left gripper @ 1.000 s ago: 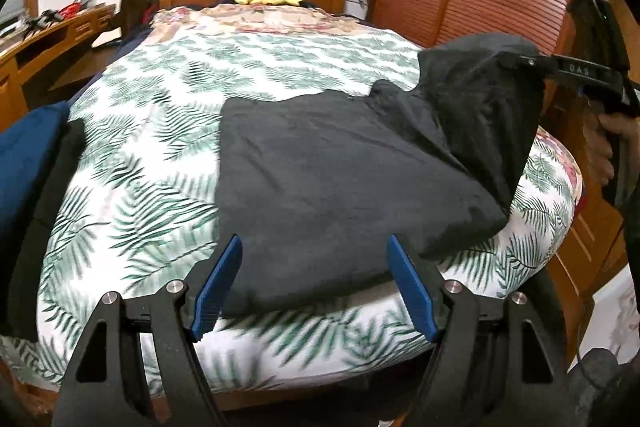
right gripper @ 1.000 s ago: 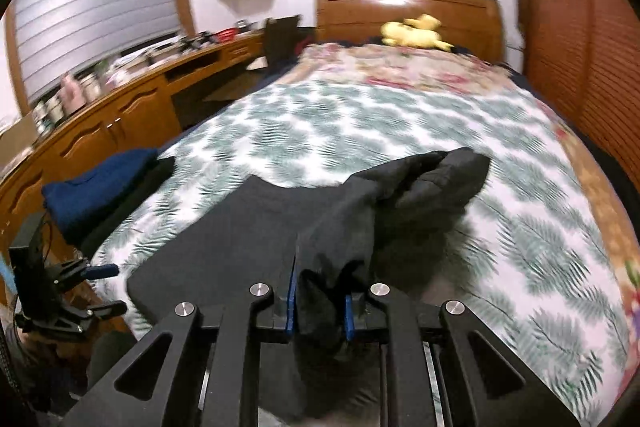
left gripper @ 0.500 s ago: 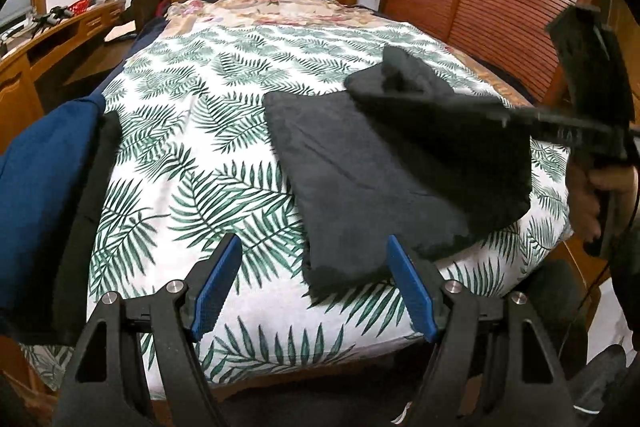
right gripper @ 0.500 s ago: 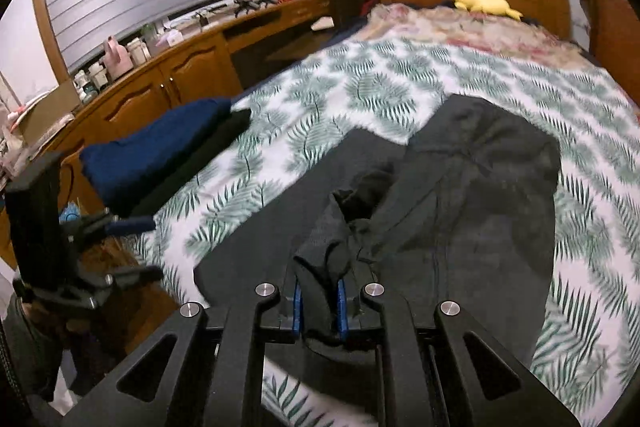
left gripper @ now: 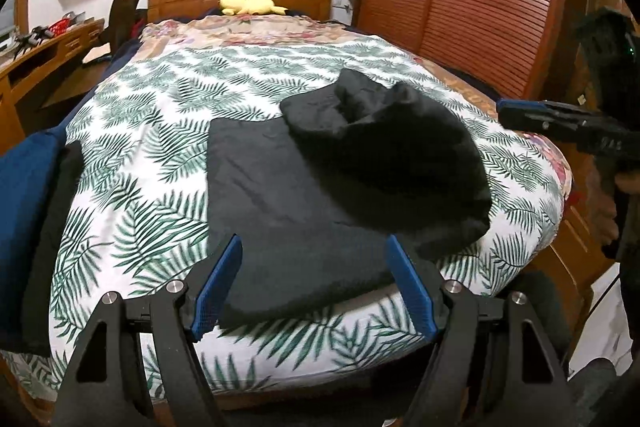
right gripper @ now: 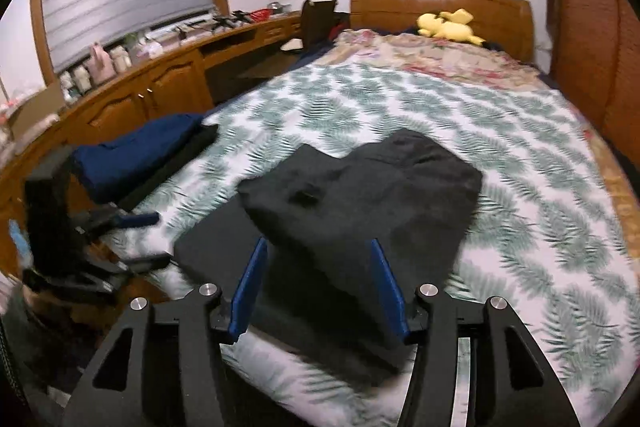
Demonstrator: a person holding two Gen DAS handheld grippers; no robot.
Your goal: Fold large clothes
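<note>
The dark garment (left gripper: 328,187) lies on the bed (left gripper: 152,155) at the centre of the left wrist frame, its right part folded over in a rumpled heap. The left tool (left gripper: 314,283) stands apart at lower centre, empty; the right tool (left gripper: 520,113) shows at the right edge.

In the right wrist frame, the garment fills the centre. The right tool's jaws have just been opening and stand apart, gripping nothing.

Black garment (left gripper: 320,195) on a white bedspread (left gripper: 160,155) printed with green fern leaves; navy folded clothes (right gripper: 136,155) at left; yellow plush toy (left gripper: 250,1) far.
</note>
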